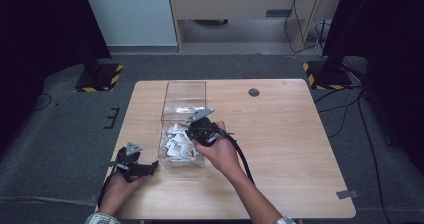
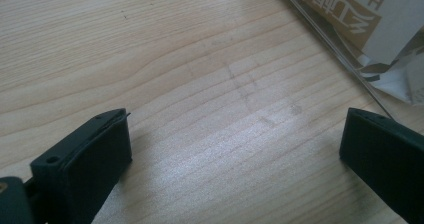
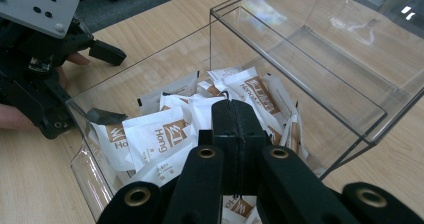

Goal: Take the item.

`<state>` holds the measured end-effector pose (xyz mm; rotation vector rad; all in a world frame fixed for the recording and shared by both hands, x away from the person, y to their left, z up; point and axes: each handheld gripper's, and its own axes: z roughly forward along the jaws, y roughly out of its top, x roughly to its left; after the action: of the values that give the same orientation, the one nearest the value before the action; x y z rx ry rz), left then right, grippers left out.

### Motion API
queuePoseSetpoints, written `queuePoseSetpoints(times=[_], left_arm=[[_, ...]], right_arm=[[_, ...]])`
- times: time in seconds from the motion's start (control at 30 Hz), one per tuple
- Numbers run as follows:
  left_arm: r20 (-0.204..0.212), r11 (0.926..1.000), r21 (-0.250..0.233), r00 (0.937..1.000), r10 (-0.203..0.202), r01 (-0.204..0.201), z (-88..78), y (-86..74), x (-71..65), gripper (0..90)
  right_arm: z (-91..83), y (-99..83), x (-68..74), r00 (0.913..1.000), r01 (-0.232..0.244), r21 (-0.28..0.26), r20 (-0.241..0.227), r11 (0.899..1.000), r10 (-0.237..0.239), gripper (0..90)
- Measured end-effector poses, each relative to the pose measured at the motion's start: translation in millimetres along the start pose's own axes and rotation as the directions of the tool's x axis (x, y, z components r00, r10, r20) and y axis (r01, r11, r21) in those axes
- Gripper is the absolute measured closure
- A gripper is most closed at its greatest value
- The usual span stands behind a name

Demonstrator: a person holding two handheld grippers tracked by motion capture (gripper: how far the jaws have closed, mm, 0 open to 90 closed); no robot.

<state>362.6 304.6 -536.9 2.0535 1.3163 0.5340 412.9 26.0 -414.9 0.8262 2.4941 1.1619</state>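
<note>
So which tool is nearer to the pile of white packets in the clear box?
The right. The right tool hangs over the clear box, jaws shut just above the white packets. The left tool rests on the table outside the box's near corner, jaws open.

Lab recording bay: lone wooden table [image 1: 280,149] on grey carpet, hazard-striped stand bases [image 1: 98,78], black curtains, trailing cables

White paper sachets with brown print [image 3: 160,134], loosely heaped inside clear plastic rectangular box [image 3: 300,69], lower centre frame.
</note>
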Motion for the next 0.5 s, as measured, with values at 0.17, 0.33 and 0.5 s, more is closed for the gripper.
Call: queuePoseSetpoints(times=[0.17, 0.33, 0.5], left_arm=[[0.0, 1.0, 0.0, 1.0, 0.0, 0.0, 0.0, 0.0, 0.0, 0.0], [0.0, 1.0, 0.0, 1.0, 0.0, 0.0, 0.0, 0.0, 0.0, 0.0], [0.0, 1.0, 0.0, 1.0, 0.0, 0.0, 0.0, 0.0, 0.0, 0.0]], right_arm=[[-4.9, 1.9, -1.4, 1.0, -0.005, -0.015, -0.002, 1.0, 0.005, 90.0], [-10.2, 3.4, -2.0, 1.0, -0.004, -0.03, -0.002, 1.0, 0.004, 90.0], [-12.6, 3.7, -2.4, 1.0, -0.006, -0.032, -0.008, 0.999, 0.006, 90.0]])
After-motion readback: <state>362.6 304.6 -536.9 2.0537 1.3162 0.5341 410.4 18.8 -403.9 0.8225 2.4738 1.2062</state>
